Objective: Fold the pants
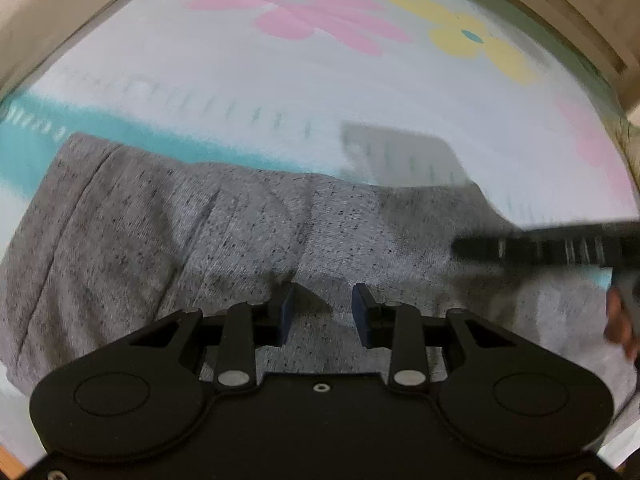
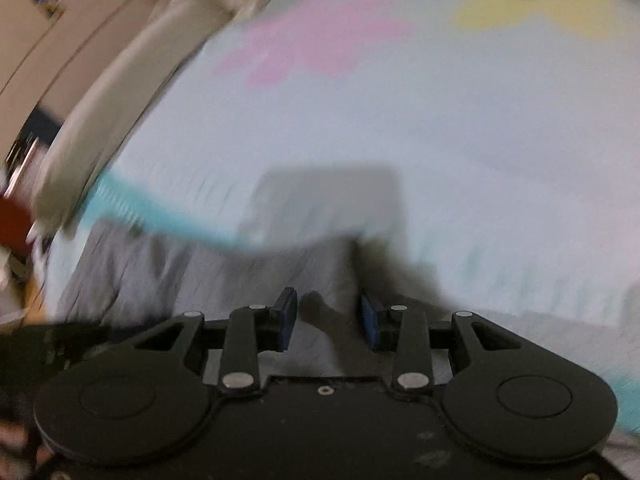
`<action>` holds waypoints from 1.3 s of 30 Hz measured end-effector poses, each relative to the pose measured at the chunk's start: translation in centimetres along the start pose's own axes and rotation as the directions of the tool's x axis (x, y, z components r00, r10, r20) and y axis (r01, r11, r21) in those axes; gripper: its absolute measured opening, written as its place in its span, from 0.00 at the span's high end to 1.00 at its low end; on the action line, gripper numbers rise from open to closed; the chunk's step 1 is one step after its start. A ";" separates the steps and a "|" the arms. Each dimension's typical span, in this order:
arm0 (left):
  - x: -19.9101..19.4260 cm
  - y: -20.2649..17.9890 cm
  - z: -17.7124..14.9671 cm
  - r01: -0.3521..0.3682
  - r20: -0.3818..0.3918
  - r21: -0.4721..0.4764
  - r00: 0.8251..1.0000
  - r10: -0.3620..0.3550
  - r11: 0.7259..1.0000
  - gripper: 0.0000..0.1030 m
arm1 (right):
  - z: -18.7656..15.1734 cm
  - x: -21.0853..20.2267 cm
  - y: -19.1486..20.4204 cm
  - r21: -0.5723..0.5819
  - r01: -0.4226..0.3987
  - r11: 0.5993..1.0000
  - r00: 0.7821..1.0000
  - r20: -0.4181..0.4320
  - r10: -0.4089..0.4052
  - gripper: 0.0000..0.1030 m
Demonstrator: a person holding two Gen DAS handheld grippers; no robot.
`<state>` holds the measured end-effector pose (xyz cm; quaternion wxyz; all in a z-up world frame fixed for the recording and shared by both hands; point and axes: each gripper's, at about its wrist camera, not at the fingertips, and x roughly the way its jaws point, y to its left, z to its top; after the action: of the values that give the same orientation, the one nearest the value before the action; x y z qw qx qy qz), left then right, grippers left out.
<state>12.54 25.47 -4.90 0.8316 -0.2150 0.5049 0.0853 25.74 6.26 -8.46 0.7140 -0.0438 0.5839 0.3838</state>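
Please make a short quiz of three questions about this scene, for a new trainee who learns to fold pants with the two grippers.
1. True or false: the left gripper has its fingers closed on the gray pants.
2. Which colour is the flower print with the teal centre on the bed sheet? A) pink B) yellow C) red
3. Fill in: in the right wrist view, the right gripper is ____, with fabric of the pants seen between its fingers.

Key
1. False: its fingers stand apart above the pants and hold nothing.
2. B, the yellow flower.
3. Open.
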 end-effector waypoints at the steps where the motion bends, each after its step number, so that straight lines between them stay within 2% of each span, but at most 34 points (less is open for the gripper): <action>1: 0.0 0.2 0.0 0.006 -0.002 -0.016 1.000 -0.006 1.000 0.58 | 0.2 0.5 0.5 -0.036 -0.018 0.999 1.000 -0.017 0.017 0.63; 4: 0.0 0.3 0.1 0.010 -0.003 -0.039 1.000 -0.010 0.999 0.58 | 0.0 0.5 1.0 -0.067 0.001 0.998 1.000 -0.009 -0.002 0.64; 6: 0.0 0.2 0.1 0.003 -0.004 -0.032 1.000 -0.003 0.999 0.58 | 0.6 0.6 0.2 -0.002 0.045 0.999 0.998 0.050 -0.045 0.65; 8: 0.1 -0.1 0.1 -0.001 -0.002 -0.019 1.000 0.001 1.000 0.58 | 0.6 0.4 -0.4 0.055 0.068 0.996 0.995 0.071 -0.072 0.64; 11: 0.1 -0.1 -0.1 0.005 0.003 -0.004 1.000 -0.005 1.000 0.58 | 0.8 1.3 -1.5 0.153 -0.007 0.988 0.998 0.065 -0.003 0.63; 14: 0.2 0.0 -0.3 0.016 0.004 -0.010 1.000 -0.016 1.000 0.58 | 1.8 2.2 -1.7 0.242 -0.152 0.958 0.988 0.047 0.145 0.62; 15: 0.2 0.1 -0.4 0.018 0.004 -0.013 1.000 -0.018 1.000 0.58 | 2.1 2.0 -1.5 0.265 -0.178 0.948 0.984 0.060 0.168 0.63; 17: 0.2 0.1 -0.4 0.017 0.005 -0.015 1.000 -0.017 1.000 0.58 | 2.4 0.5 -0.8 0.240 -0.146 0.960 0.982 0.155 0.111 0.74; 18: 0.2 0.1 -0.5 0.015 0.007 -0.012 1.000 -0.015 1.000 0.58 | 2.6 0.2 -0.7 0.245 -0.121 0.962 0.983 0.164 0.082 0.90; 19: 0.1 0.3 -0.5 0.013 0.009 -0.007 1.000 -0.013 1.000 0.58 | 2.7 0.0 -0.8 0.257 -0.094 0.962 0.984 0.170 0.050 0.93; 22: 0.1 -0.1 -0.8 -0.002 0.018 0.018 1.000 0.001 1.000 0.58 | 2.7 0.7 -0.7 0.262 -0.067 0.963 0.984 0.177 0.021 0.93; 25: 0.2 -0.7 -1.3 -0.016 0.031 0.047 0.999 0.014 0.999 0.58 | 3.1 2.1 -0.5 0.262 0.007 0.965 0.986 0.156 -0.049 0.94; 27: 0.2 -1.1 -1.6 -0.028 0.039 0.070 0.999 0.025 0.997 0.58 | 3.6 2.8 -1.1 0.269 0.084 0.959 0.980 0.150 -0.128 0.94; 28: 0.1 -1.4 -1.7 -0.034 0.040 0.079 0.999 0.031 0.996 0.58 | 3.8 2.9 -1.3 0.266 0.119 0.957 0.974 0.158 -0.165 0.96; 30: 0.2 -1.6 -1.8 -0.042 0.042 0.094 0.998 0.039 0.995 0.58 | 4.5 1.6 -1.7 0.255 0.240 0.937 0.935 0.200 -0.294 0.98; 32: 0.2 -1.7 -1.9 -0.046 0.043 0.101 0.998 0.042 0.994 0.58 | 4.5 -0.6 -1.7 0.226 0.253 0.941 0.907 0.284 -0.312 0.97; 33: 0.1 -1.8 -1.9 -0.049 0.046 0.100 0.998 0.044 0.994 0.58 | 4.4 -1.6 -1.4 0.201 0.236 0.951 0.908 0.302 -0.289 0.97; 35: -0.3 -2.0 -2.0 -0.057 0.056 0.105 0.997 0.052 0.993 0.58 | 3.6 -3.0 -0.7 0.137 0.125 0.983 0.946 0.283 -0.160 0.92; 37: -0.4 -2.6 -2.4 -0.080 0.067 0.143 0.995 0.071 0.986 0.58 | 2.2 -3.4 0.2 0.071 0.054 0.996 0.970 0.232 -0.069 0.92; 39: -0.4 -3.2 -2.7 -0.104 0.078 0.178 0.993 0.091 0.979 0.58 | 0.4 -2.8 1.7 -0.027 0.034 0.999 0.990 0.139 -0.030 0.92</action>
<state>11.29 21.45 -4.74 0.8595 -0.1103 0.4915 0.0869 24.96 6.23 -5.27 0.7582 -0.0366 0.5264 0.3830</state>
